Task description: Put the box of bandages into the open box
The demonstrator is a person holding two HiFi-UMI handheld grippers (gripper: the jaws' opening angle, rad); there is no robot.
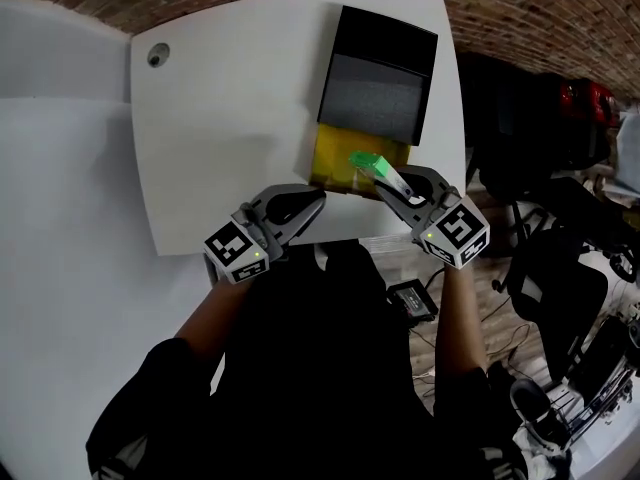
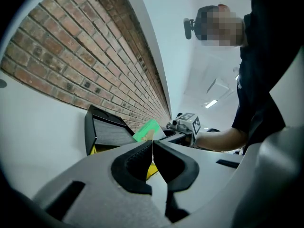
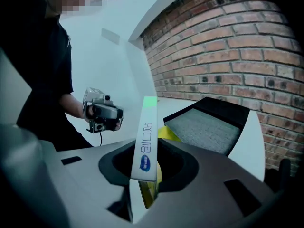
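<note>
In the head view the right gripper [image 1: 392, 186] holds the green bandage box [image 1: 370, 162] above the open box [image 1: 330, 158] on the table [image 1: 230, 118], the left gripper view shows the left gripper [image 2: 152, 145] pinched together on nothing, and the right gripper view shows the jaws clamping the bandage box edgewise.

Open box [image 1: 375, 93] sits on the table [image 1: 230, 138], right half, running from the far edge toward the near one, with its lid at the far end. Box of bandages [image 1: 378, 166] is clamped in the right claw [image 1: 392, 186], over the open box's near right part. Left claw [image 1: 316, 201] is just left of that, at the table's near edge. Cable hole [image 1: 157, 55] is in the far-left corner.
</note>
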